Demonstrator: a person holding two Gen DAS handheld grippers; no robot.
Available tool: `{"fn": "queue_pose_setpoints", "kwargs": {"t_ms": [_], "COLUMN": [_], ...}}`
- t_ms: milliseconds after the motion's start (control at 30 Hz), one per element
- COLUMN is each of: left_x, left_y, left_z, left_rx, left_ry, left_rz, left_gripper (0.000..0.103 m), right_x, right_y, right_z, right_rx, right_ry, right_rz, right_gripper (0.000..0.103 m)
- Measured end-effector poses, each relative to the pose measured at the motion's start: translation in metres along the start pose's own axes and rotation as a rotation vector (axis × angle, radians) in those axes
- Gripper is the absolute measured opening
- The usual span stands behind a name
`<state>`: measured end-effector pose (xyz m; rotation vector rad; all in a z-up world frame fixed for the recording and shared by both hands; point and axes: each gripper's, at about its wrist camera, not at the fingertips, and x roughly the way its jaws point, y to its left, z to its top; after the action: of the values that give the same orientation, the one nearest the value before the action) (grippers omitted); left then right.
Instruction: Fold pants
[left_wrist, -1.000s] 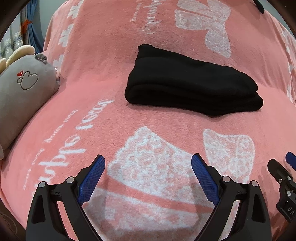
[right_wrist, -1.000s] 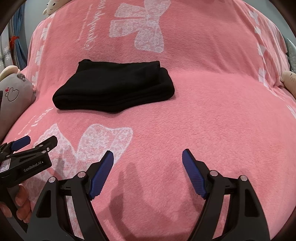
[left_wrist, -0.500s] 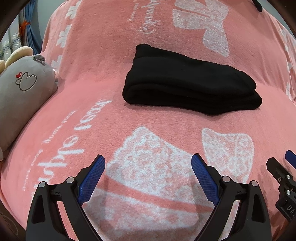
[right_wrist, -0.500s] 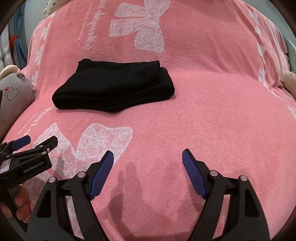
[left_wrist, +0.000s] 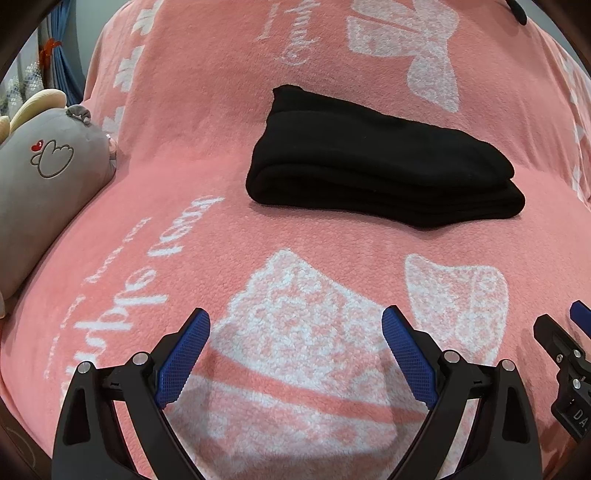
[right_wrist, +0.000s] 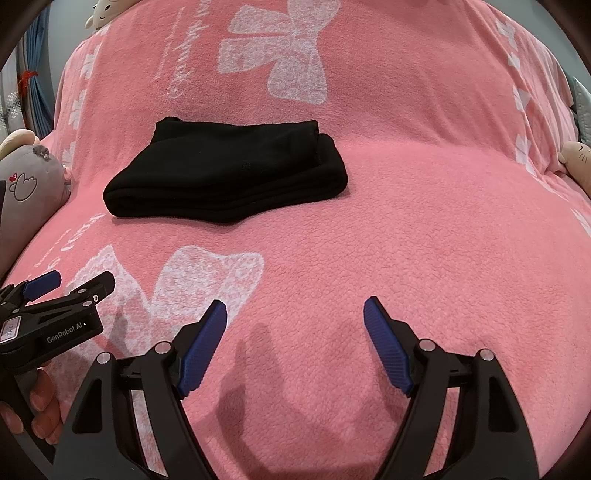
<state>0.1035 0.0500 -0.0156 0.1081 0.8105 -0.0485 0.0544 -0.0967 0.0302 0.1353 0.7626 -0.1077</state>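
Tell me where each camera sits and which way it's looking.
Left wrist view: sits behind the open left tongs, angled down over the pink fleece blanket toward the folded black pants; the right tongs' tip shows at its right edge.
Right wrist view: sits behind the open right tongs, same downward slant; the left tongs and the hand holding them show at lower left.
Both share the pants, the blanket and the grey plush toy.

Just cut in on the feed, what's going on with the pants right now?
The black pants lie folded in a compact stack on the pink blanket, with nothing touching them. The left gripper and right gripper hover over the blanket short of the stack, jaws open and empty. A grey plush toy sits off to the left edge. The folding looks done, or nearly so.
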Motion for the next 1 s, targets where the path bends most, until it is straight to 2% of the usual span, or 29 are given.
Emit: {"fn": "queue_pose_setpoints", "kwargs": {"t_ms": [1000], "left_x": [0.0005], "left_y": [-0.0014], "left_z": [-0.0001], "left_rx": [0.005], "left_ry": [0.006], "left_rz": [-0.001], "left_gripper": [0.092], "right_x": [0.0008], "right_y": [0.0001], "right_z": [0.0004], "right_rx": [0.003], "right_ry": [0.001], "right_rz": [0.002], "right_gripper": [0.074]}}
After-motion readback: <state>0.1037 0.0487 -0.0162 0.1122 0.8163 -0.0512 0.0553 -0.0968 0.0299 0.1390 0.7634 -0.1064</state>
